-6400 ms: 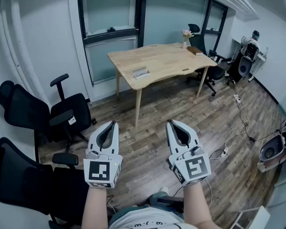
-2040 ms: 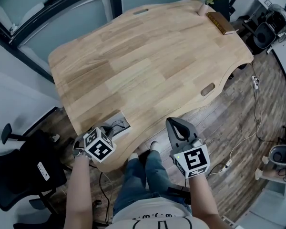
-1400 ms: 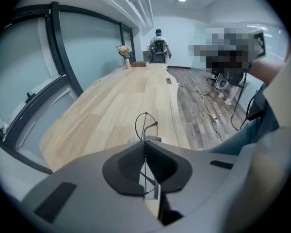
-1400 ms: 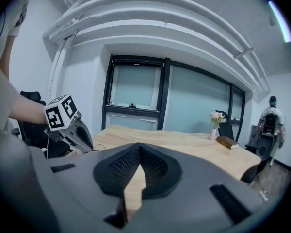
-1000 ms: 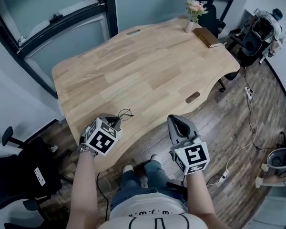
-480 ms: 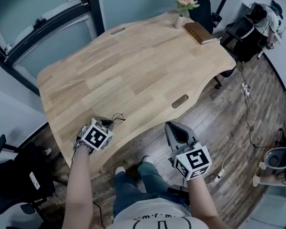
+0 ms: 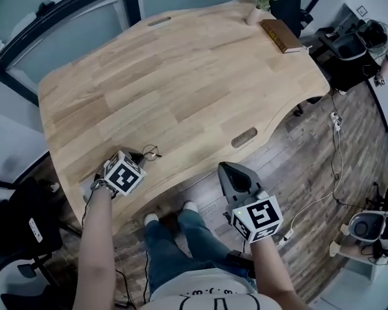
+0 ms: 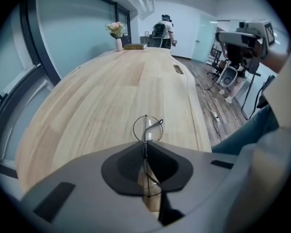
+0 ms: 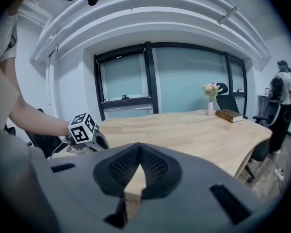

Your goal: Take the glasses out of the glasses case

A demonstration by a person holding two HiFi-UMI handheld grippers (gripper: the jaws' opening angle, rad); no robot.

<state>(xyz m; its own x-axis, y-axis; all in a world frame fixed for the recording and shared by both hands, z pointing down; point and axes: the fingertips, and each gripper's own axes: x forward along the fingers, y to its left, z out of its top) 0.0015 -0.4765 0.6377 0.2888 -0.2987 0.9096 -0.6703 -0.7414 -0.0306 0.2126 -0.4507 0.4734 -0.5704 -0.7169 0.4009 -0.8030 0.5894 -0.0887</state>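
Left gripper (image 8: pixel 145 147): jaws all but together, pinching the wire-rimmed glasses (image 8: pixel 148 128) edge-on. They have just eased apart a trifle, with the frame still between them.
Glasses: out of the case, one lens jutting past the jaw tips, low over the near left corner of the wooden table (image 7: pixel 181 76).
Right gripper (image 7: pixel 231 173): jaws pressed together, nothing between them. It hangs off the table edge, above the floor.
Change: compared with a second ago, the left gripper and glasses sit lower and closer to the tabletop. Judged a set-down, so the task is nearly done.
Glasses case: not made out in any view.
Left gripper view: alone shows the pinch on the frame.
Head view: alone places both grippers against the table edge.
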